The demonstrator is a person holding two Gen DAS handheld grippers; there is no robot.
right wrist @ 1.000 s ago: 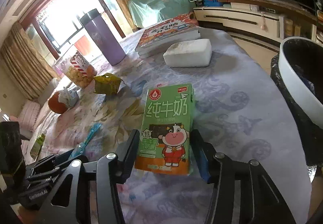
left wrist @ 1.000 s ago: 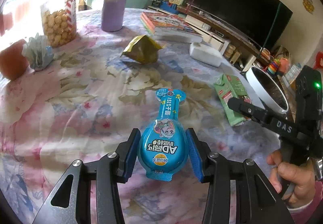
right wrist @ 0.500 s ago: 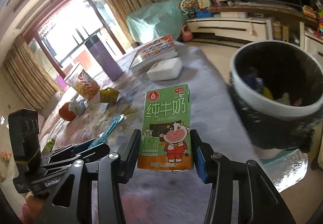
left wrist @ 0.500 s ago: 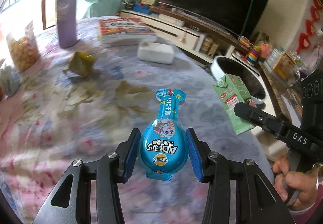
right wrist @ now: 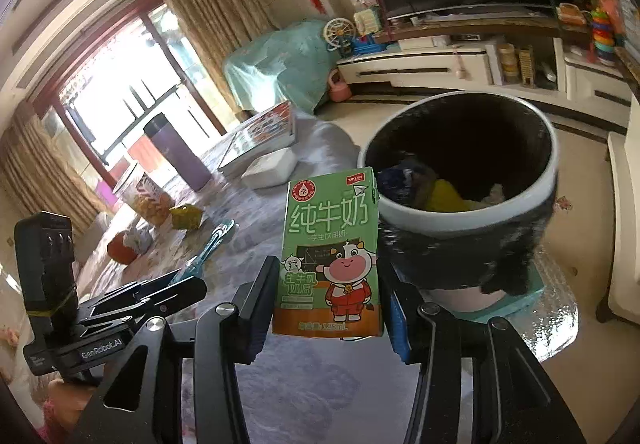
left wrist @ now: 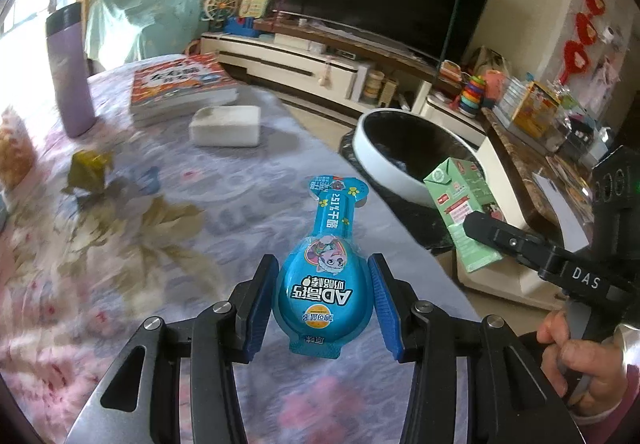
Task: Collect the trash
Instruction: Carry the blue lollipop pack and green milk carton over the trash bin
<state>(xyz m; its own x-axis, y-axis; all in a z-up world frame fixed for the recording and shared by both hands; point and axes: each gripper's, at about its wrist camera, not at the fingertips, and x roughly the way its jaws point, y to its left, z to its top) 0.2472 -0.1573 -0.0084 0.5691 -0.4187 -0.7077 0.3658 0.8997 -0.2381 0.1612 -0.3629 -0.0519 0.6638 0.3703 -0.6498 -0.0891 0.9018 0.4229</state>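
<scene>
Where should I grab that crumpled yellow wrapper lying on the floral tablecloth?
Probably by its raised top fold, coming down from above: the crumpled yellow wrapper sits in a low heap with creases sticking up, and its edges look flat.

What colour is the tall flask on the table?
Purple flask with a dark lid; the left wrist view shows it best.
</scene>
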